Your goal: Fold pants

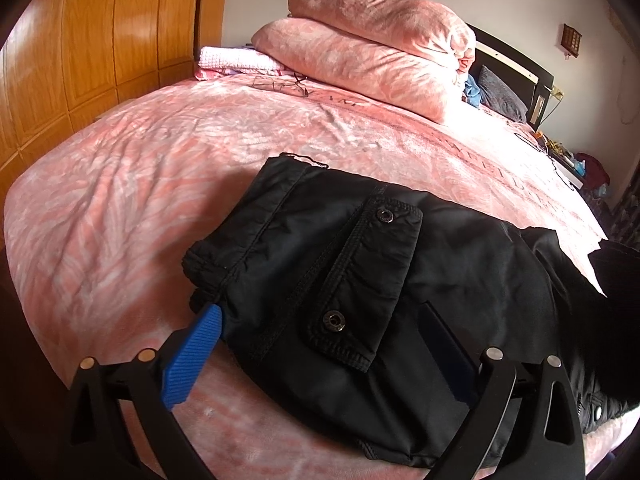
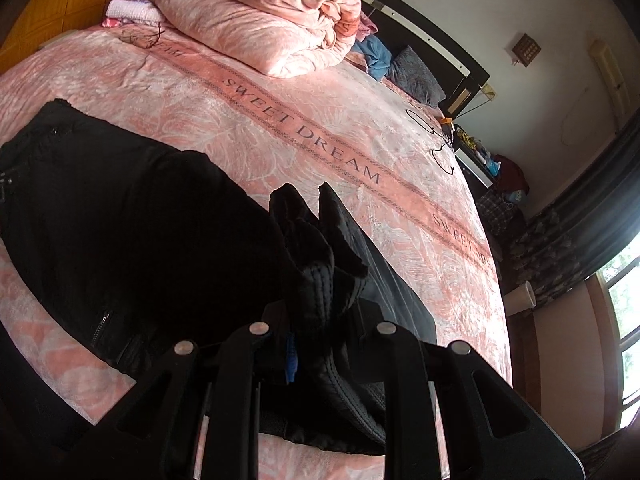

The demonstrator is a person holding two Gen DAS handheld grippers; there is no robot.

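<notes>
Black pants (image 1: 360, 280) with a snap-buttoned flap pocket (image 1: 372, 280) lie folded on the pink bedspread (image 1: 140, 180). My left gripper (image 1: 320, 344) is open, its blue fingers (image 1: 192, 360) set wide on either side of the pants' near end, low over the cloth. In the right wrist view the pants (image 2: 120, 220) stretch left across the bed. My right gripper (image 2: 316, 264) is shut on a bunched black fold of the pants (image 2: 316, 280), lifted a little above the bed; its pads are mostly hidden by the cloth.
Folded pink quilts (image 1: 376, 52) and a pink towel stack (image 1: 232, 62) sit at the head of the bed near the dark headboard (image 1: 516, 60). A wooden wardrobe (image 1: 100, 40) stands left. A cluttered nightstand (image 2: 476, 148), curtain and window (image 2: 624, 292) lie right.
</notes>
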